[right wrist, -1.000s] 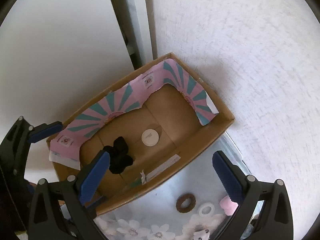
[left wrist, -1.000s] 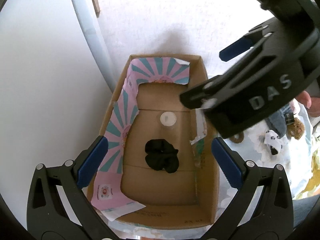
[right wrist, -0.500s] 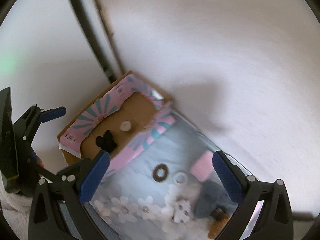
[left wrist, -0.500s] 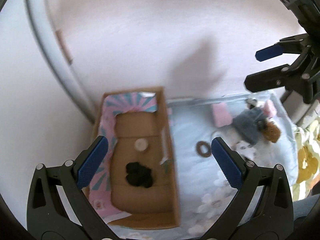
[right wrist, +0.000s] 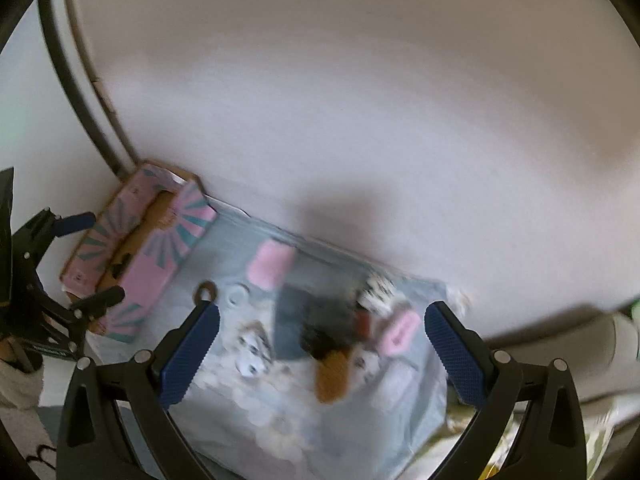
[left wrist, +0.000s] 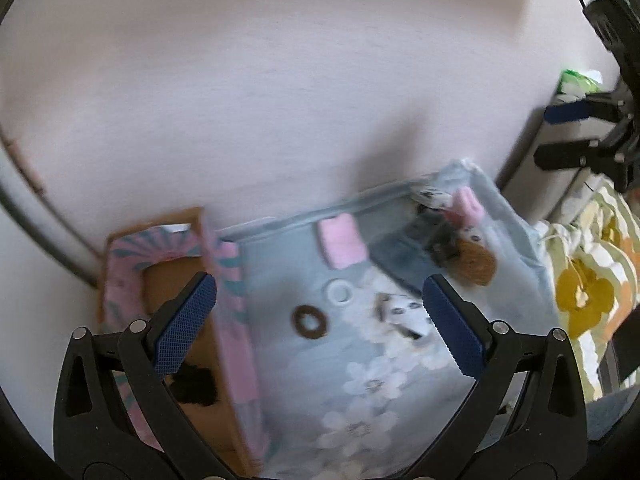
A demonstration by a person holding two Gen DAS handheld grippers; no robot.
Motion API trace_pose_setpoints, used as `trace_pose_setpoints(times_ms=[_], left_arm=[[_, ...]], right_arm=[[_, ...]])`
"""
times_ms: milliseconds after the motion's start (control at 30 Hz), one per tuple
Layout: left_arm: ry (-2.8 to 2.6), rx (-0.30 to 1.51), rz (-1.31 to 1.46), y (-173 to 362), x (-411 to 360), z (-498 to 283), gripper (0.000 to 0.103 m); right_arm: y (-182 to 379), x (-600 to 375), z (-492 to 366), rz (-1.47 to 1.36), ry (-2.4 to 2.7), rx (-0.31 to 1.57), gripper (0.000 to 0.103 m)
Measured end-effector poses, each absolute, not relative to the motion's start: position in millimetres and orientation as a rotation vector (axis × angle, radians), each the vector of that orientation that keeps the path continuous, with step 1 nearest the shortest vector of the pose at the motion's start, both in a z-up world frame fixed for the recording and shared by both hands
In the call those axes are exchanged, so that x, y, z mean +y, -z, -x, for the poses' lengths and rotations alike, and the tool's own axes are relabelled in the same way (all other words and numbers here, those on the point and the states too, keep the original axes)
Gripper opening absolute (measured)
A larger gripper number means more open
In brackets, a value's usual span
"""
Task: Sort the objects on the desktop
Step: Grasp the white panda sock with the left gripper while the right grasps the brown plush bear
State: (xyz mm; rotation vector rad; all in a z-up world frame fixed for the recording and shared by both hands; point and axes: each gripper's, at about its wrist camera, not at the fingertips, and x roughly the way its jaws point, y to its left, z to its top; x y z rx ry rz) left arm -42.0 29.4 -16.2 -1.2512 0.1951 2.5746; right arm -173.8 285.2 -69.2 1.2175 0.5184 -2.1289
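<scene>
While both views blur with motion, the left claw [left wrist: 318, 322] and right claw [right wrist: 322, 356] hang spread wide and empty, now pulled back higher than a second ago. Below lie the brown ring [left wrist: 309, 321] and white ring [left wrist: 339, 293] on the floral cloth [left wrist: 360, 392]; farther left, the cardboard box [left wrist: 120, 280] holds the black scrunchie [left wrist: 196, 386].

My left gripper [left wrist: 318, 322] is spread wide with nothing between its blue pads [left wrist: 186, 322]. My right gripper [right wrist: 320, 354] is spread just as wide and holds nothing. Each one shows at the edge of the other's view, fingers apart. The two are held well apart from each other, both raised.
</scene>
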Motion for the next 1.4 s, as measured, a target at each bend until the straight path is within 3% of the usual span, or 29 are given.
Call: trace_pose_setpoints(times_ms=[300, 467, 600, 767, 833, 900, 967, 1000, 1067, 1100, 1233, 1400], left_arm=[[-2.451, 0.315, 1.292, 71, 99, 44, 0.103], [-2.423, 0.287, 1.355, 127, 122, 50, 0.102], [-2.419, 0.379, 1.375, 163, 135, 53, 0.094], [-2.406, 0.36, 1.404, 190, 138, 57, 0.093], [-2.401, 0.358, 1.412, 196, 138, 58, 0.085], [-2.389, 0.356, 1.432, 203, 139, 60, 0.078], [-2.351, 0.318, 1.438, 209, 138, 60, 0.065], [-2.342, 0.314, 1.44, 212, 138, 59, 0.059], [-2.343, 0.31, 1.428, 212, 137, 56, 0.056], [-2.339, 0.298, 1.43, 211, 136, 56, 0.053], [-2.329, 0.259, 1.441, 204, 128, 54, 0.047], [-2.327, 0.264, 1.446, 191, 124, 50, 0.046]], right_arm=[[133, 345, 171, -1.306, 2.147, 0.495, 0.102], [184, 348, 165, -1.28, 2.141, 0.516, 0.099], [219, 338, 162, -1.271, 2.122, 0.511, 0.097], [242, 333, 166, -1.292, 2.091, 0.428, 0.081], [251, 332, 169, -1.316, 2.073, 0.403, 0.065], [260, 330, 171, -1.34, 2.054, 0.4, 0.061], [264, 330, 172, -1.341, 2.06, 0.412, 0.058], [265, 331, 172, -1.331, 2.066, 0.418, 0.052], [263, 334, 173, -1.323, 2.073, 0.411, 0.043], [262, 336, 174, -1.321, 2.067, 0.392, 0.033], [259, 340, 174, -1.324, 2.068, 0.359, 0.03], [251, 344, 175, -1.328, 2.076, 0.301, 0.029]])
